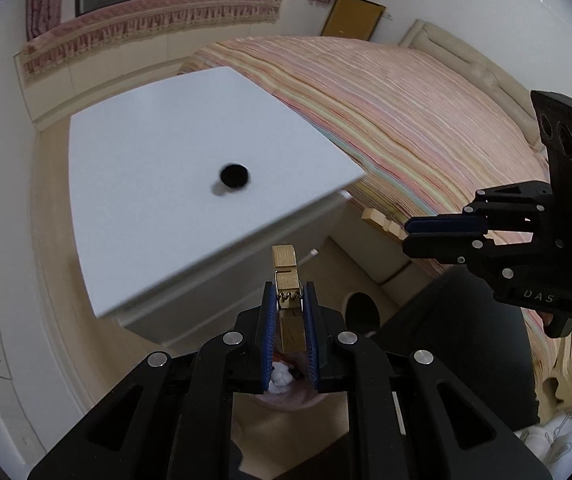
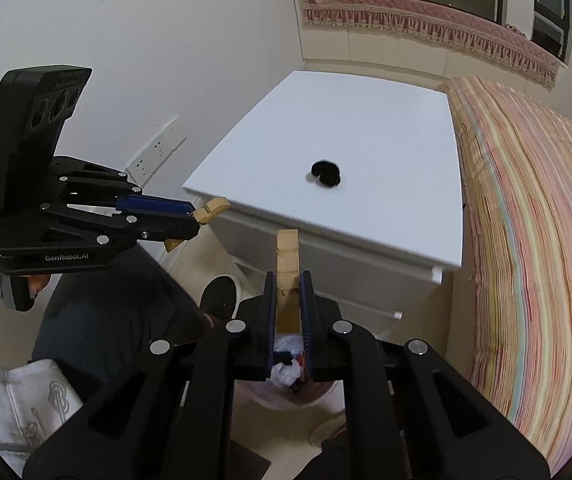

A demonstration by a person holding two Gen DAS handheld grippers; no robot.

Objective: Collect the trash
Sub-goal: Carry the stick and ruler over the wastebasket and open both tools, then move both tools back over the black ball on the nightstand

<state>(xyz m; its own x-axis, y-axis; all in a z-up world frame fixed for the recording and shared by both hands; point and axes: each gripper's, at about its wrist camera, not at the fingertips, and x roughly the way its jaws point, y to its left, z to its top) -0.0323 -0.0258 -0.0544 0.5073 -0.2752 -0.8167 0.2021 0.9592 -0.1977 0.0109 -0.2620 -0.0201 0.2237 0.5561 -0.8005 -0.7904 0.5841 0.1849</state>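
The left hand-held gripper (image 1: 289, 308) was clamped on a wooden clothespin (image 1: 287, 280), its blue pads pressing the peg's sides near the spring, with the tip sticking out ahead of the fingers. The right hand-held gripper (image 2: 287, 288) was likewise closed on a second wooden clothespin (image 2: 287, 256), which stood up between its pads. Each gripper showed in the other's view, out to the side and apart from it.

Taking the white counter (image 2: 365, 128) as landmark: both grippers hung off its near edge, over the floor in front of it. A small black round thing (image 2: 326, 173) lay on top of the counter, roughly at the middle and alone; what it was could not be told. Below the near edge, under the grippers, stood a bin (image 2: 317, 394) holding crumpled white paper (image 2: 286, 372) and some coloured scraps. A bed with a striped cover (image 2: 533, 240) ran along the counter's right side, touching or nearly so. A wall socket plate (image 2: 158, 148) sat on the wall to the counter's left. A person's dark trouser leg (image 2: 118, 312) and shoe (image 2: 218, 292) were on the floor before the counter.
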